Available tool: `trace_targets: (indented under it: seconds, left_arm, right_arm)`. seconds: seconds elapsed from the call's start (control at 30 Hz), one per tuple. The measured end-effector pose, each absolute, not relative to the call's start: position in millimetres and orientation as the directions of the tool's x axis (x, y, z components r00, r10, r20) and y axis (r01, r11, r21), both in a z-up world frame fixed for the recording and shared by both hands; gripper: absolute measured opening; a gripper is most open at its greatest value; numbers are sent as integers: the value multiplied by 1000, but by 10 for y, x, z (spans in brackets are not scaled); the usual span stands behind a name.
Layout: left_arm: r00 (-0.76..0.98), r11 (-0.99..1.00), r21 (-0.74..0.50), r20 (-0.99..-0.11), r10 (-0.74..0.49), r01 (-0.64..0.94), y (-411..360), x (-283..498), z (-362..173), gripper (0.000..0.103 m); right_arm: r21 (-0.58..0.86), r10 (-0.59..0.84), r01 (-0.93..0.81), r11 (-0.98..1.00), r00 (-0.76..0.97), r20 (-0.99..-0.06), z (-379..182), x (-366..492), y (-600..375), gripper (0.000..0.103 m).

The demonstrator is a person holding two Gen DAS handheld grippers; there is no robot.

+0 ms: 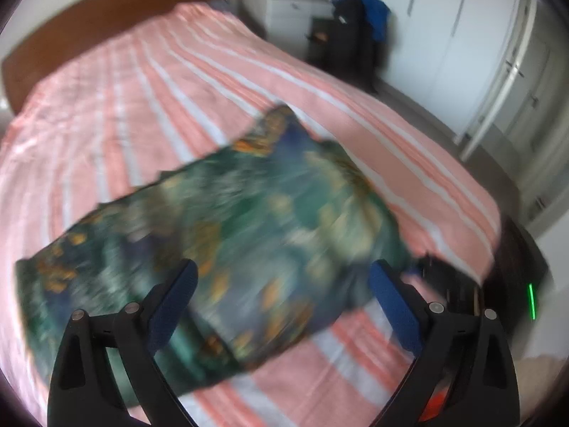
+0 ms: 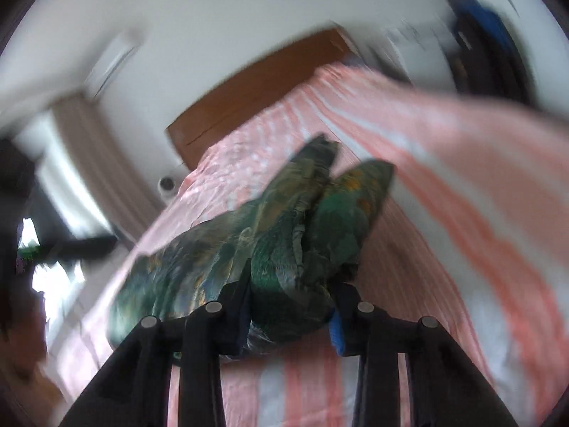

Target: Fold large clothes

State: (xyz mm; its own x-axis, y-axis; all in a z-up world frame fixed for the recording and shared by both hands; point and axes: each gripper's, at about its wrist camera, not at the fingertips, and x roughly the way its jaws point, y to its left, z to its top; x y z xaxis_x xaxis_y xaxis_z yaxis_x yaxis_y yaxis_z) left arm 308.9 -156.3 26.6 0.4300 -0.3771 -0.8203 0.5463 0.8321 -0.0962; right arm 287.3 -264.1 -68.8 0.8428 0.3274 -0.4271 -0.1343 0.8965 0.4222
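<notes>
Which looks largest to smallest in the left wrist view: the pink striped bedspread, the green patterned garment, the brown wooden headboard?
1. pink striped bedspread
2. green patterned garment, though it sits nearer the camera, which inflates it
3. brown wooden headboard, far off and partly hidden

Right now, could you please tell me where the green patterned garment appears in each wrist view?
Left wrist: green patterned garment lies across the centre, blurred, beyond the open left tool.
Right wrist: it fills the lower centre, bunched between the shut fingers of the right tool.
Shared landmark: the brown headboard.
</notes>
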Motion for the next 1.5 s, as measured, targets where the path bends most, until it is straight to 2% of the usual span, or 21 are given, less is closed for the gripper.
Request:
trace_targets:
  seconds: [0.13, 0.2, 0.3, 0.33, 0.37, 0.4, 0.43, 0.5, 0.53, 0.57, 0.63, 0.7, 0.83, 0.97, 1.1, 1.27, 1.33, 1.4, 1.5]
  left_arm:
    - [390, 822, -103, -842, -372, 560, -1706, 3263, 278, 98]
    - [390, 832, -90, -852, -349, 548, -1693, 3275, 286, 98]
    - [429, 850, 28, -872, -237, 526, -1708, 3219, 190, 95]
    - [454, 853, 89, -872, -183, 515, -1709, 3198, 142, 68]
    - [480, 856, 148, -868, -128, 496, -1696, 3191, 103, 46]
    - [497, 857, 181, -863, -97, 482, -1660, 3198, 80, 31]
    - [488, 864, 152, -865, -118, 480, -1585, 3223, 89, 25]
    - [487, 878, 105, -859, -156, 467, -1391, 3280, 163, 23]
    - [500, 885, 95, -850, -166, 456, -1234, 3316, 236, 23]
    - [506, 890, 82, -844, -177, 449, -1112, 3348, 290, 23]
    - [515, 906, 29, -830, -214, 423, -721, 3436, 406, 23]
    - [524, 922, -32, -815, -247, 385, -271, 3537, 462, 23]
    - [536, 948, -139, -797, -279, 287, 638, 3628, 382, 23]
    - [555, 961, -248, -785, -276, 126, 1551, 3609, 72, 23]
    - [555, 948, -309, -803, -220, -71, 2326, 3556, -492, 26]
    - [574, 855, -493, -751, -326, -160, 2728, 3466, -1067, 32]
    - [592, 841, -520, -728, -345, -150, 2733, 3447, -1122, 37]
    - [606, 832, -537, -711, -358, -139, 2742, 3434, -1136, 41]
    - [625, 817, -560, -688, -369, -136, 2760, 3402, -1154, 53]
  right_arm:
    - [100, 303, -287, 953, 869, -392, -373, 2583, -1920, 34]
    - [-9, 309, -338, 941, 871, -382, -341, 2497, -1646, 34]
    - [-168, 303, -382, 909, 881, -364, -303, 2363, -1262, 34]
    - [-201, 305, -393, 897, 881, -362, -297, 2342, -1160, 34]
    - [-220, 308, -400, 890, 881, -360, -296, 2336, -1100, 34]
    - [-233, 311, -407, 883, 880, -358, -297, 2308, -1038, 34]
    - [-232, 312, -411, 882, 876, -368, -300, 2316, -992, 34]
    - [-195, 324, -419, 887, 864, -385, -296, 2336, -1009, 42]
    - [-158, 342, -426, 891, 858, -383, -264, 2310, -1065, 54]
    - [-125, 370, -446, 886, 845, -387, -235, 2278, -1115, 76]
    - [-47, 423, -479, 876, 812, -403, -185, 2136, -1255, 97]
    - [-2, 455, -497, 868, 797, -398, -203, 1961, -1410, 97]
    - [37, 438, -480, 877, 762, -477, -513, 1779, -1623, 97]
    - [126, 447, -456, 881, 714, -539, -797, 1714, -1780, 97]
    - [164, 464, -462, 872, 671, -579, -966, 1763, -1692, 97]
    - [191, 503, -498, 846, 626, -596, -902, 1967, -1483, 97]
    - [184, 493, -491, 851, 630, -599, -778, 2176, -1363, 97]
    - [195, 520, -508, 839, 643, -563, -514, 2487, -1199, 97]
    - [205, 555, -540, 817, 638, -533, -224, 3037, -755, 96]
